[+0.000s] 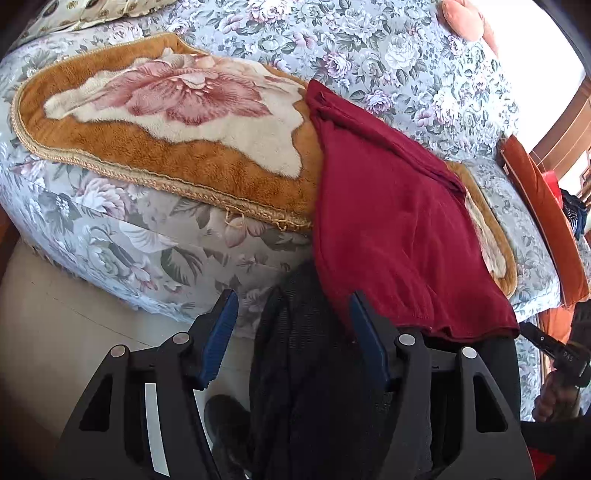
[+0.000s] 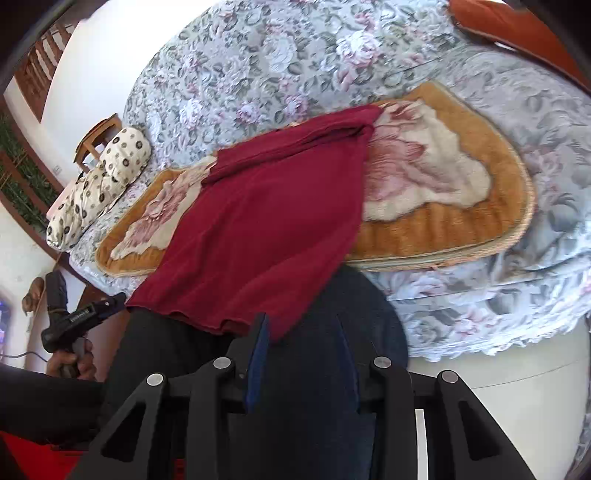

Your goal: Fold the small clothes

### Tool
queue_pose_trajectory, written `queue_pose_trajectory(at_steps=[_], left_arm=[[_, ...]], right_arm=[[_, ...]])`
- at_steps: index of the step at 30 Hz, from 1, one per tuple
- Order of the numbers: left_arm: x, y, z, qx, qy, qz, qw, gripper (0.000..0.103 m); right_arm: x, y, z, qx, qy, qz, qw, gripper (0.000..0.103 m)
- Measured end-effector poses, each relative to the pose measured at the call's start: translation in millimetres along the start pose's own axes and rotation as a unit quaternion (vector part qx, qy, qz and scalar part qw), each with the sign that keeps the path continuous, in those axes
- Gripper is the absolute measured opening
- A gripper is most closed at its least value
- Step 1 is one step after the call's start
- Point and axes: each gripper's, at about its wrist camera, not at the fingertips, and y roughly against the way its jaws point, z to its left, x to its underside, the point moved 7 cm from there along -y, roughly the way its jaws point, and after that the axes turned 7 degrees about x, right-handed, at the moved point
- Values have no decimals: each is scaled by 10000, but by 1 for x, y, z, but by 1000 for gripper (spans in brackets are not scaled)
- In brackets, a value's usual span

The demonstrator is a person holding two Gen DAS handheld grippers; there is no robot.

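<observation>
A dark red garment (image 1: 399, 229) (image 2: 266, 221) lies spread over a brown plush mat (image 1: 110, 147) (image 2: 443, 221) on the sofa seat, its hem hanging over the front edge onto a person's dark-trousered knees. My left gripper (image 1: 293, 326) is open just below the hem's left end, and only black trouser cloth shows between its blue pads. My right gripper (image 2: 301, 343) is open at the hem's right corner. That corner hangs against its left pad (image 2: 258, 354) without being pinched. Each view shows the other gripper (image 1: 546, 343) (image 2: 81, 317) in a hand at the hem's far end.
The sofa (image 1: 369, 55) (image 2: 258, 55) has a floral cover. A dotted pillow (image 2: 99, 184) lies at one end of it and an orange cushion (image 1: 546, 206) (image 2: 517, 26) at the other. Pale floor (image 1: 74, 295) (image 2: 498, 369) runs in front, and a shoe (image 1: 229, 424) stands on it.
</observation>
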Motion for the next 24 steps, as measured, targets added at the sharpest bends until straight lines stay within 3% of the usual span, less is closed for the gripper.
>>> queue_pose_trajectory(at_steps=[3, 10, 15, 18, 21, 24], left_arm=[[-3, -3, 3, 107, 159, -35, 9998, 62], [-1, -23, 8, 520, 588, 128, 9968, 63], [1, -24, 8, 774, 863, 191, 9931, 63], [4, -25, -8, 1133, 772, 421, 9897, 63], [4, -28, -24, 1014, 408, 465, 9929, 65], [0, -30, -24, 1024, 485, 411, 9927, 65]], right_arm=[[2, -19, 11, -161, 50, 278, 9995, 35], [0, -27, 20, -231, 132, 17, 9996, 42], [-1, -29, 22, -932, -33, 68, 9956, 42], [-3, -33, 20, -949, -107, 48, 9954, 40], [-6, -36, 22, -821, -27, -7, 9966, 38], [-10, -39, 26, -652, 149, -41, 9978, 36]])
